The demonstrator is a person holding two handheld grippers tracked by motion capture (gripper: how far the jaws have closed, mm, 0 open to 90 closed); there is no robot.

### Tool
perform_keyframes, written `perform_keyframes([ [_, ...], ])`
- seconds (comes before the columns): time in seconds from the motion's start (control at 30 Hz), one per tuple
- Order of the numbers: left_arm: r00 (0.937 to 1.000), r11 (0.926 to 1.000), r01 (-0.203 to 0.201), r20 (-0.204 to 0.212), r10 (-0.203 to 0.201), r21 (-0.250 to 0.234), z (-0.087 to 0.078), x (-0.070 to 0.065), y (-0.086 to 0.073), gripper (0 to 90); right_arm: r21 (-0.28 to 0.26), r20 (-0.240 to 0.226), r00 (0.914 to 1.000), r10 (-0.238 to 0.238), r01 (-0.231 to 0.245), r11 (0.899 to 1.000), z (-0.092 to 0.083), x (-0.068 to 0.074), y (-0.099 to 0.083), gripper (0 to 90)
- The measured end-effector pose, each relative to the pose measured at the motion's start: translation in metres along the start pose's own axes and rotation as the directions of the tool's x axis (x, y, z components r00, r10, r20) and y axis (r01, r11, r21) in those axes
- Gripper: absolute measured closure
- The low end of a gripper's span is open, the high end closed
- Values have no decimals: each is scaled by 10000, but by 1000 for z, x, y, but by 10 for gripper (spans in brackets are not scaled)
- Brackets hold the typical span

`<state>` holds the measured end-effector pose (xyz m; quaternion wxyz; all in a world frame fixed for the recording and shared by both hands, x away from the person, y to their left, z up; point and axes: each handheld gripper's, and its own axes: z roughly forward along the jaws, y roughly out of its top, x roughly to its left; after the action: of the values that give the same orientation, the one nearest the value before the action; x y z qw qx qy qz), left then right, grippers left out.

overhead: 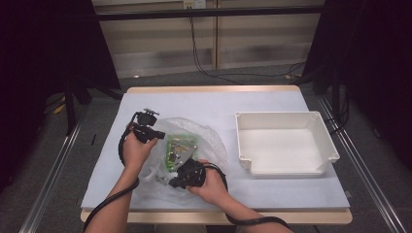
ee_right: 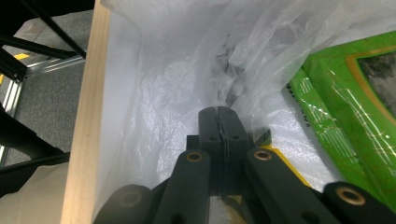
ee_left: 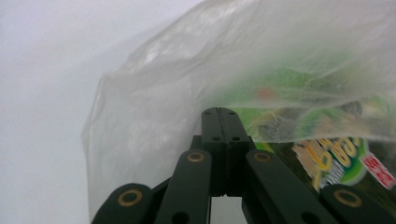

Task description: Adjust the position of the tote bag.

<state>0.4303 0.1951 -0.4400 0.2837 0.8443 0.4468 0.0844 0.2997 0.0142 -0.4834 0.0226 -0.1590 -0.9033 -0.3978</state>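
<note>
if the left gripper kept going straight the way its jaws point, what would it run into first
Most likely the clear plastic bag: the left gripper, jaws shut, has its tips right at the film, with the green packet inside just to the side. Whether film is already pinched is unclear.

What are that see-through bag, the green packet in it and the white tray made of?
The bag looks like thin clear plastic film: crinkled, translucent, glinting. The green packet seems glossy printed plastic or foil, judging by its sheen. The white tray appears to be rigid matte plastic, though that is less sure.
</note>
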Motion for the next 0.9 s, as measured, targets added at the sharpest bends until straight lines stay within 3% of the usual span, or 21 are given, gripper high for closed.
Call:
perform_keyframes([
  [0.1,9999,9999,116,-25,-116,34,5,2,2,900,-64,5,10000,-93,93,9999,-1,0,-1,897],
  [0.13,9996,9998,177,-207,-177,-25,10,4,4,900,-12,-83,10000,-42,42,10000,-2,1,-2,897],
  [0.2,9997,9998,213,-103,-214,-68,14,6,7,900,-24,-64,9999,-112,112,9999,-2,1,-3,897],
  [0.33,9995,10000,74,-307,-74,10,22,9,13,900,-90,-53,9999,-151,151,9998,-2,1,-3,896],
  [0.63,9997,9999,77,-253,-74,115,37,12,20,900,-108,-138,9998,-164,162,9998,-4,3,-6,896],
  [0.7,9994,9996,-83,-321,92,267,39,14,21,900,-134,-166,9997,-179,177,9998,-4,3,-6,896],
  [0.9,9989,9996,60,-466,-48,260,42,20,25,900,-266,-188,9996,-193,188,9995,-5,3,-9,896],
])
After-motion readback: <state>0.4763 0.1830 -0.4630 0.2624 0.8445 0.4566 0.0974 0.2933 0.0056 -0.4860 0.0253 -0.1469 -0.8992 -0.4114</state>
